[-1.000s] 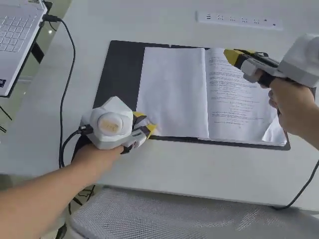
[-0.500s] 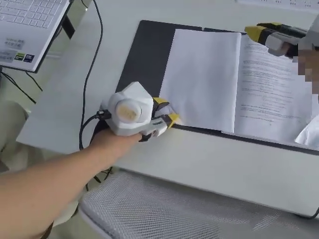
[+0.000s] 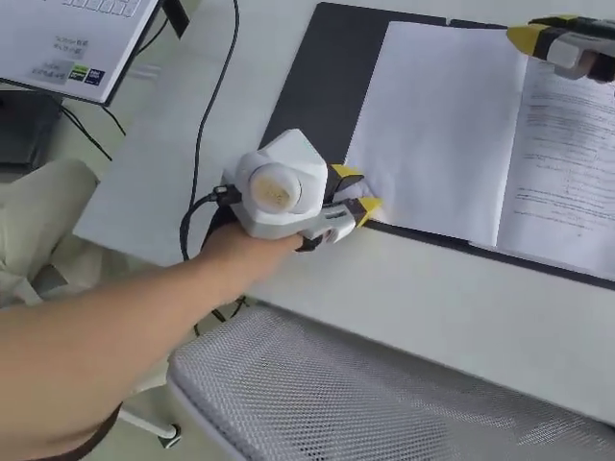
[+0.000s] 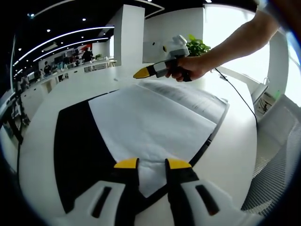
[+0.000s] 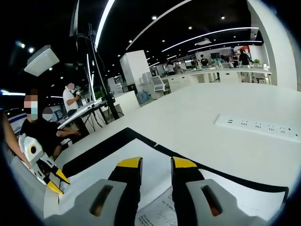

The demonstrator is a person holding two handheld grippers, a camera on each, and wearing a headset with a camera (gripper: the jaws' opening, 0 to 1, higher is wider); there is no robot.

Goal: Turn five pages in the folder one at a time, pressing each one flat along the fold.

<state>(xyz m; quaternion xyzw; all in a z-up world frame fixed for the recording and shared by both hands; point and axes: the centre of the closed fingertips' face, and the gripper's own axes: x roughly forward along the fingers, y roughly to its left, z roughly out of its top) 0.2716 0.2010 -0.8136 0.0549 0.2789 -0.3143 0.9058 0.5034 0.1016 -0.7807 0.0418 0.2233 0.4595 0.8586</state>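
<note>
at a white table (image 3: 413, 307), a black folder (image 3: 317, 86) lies open and flat in front of me, seen from the head view; a blank page (image 3: 442, 125) covers the right part of its left cover and a printed page (image 3: 567, 182) lies to the right of the fold

my left gripper (image 3: 359, 190) sits at the near left corner of the blank page, just by the folder's near edge, its yellow-tipped jaws a little apart with nothing clamped between them

in the left gripper view, my own jaws (image 4: 152, 164) rise either side of that paper corner, with the blank page (image 4: 146, 122) spread ahead over the dark folder (image 4: 70, 146); i cannot tell whether the tips touch the sheet

beyond it lies the printed page (image 4: 188, 96), and my right gripper (image 4: 141, 73) hangs above the far end of the folder, clear of the paper

in the head view the right gripper (image 3: 530, 34) shows at the top edge, near the far end of the fold

in the right gripper view, its jaws (image 5: 157, 163) stand slightly parted and hold nothing, looking across the blank page (image 5: 89, 179) toward the left gripper (image 5: 55, 181) at the far corner

a power strip (image 5: 256, 127) lies on the table past the folder (image 5: 108, 141)

a laptop (image 3: 67, 38) rests at the table's left end, a black cable (image 3: 207, 106) runs to my left gripper, and a mesh chair (image 3: 384, 403) stands below the table's edge
</note>
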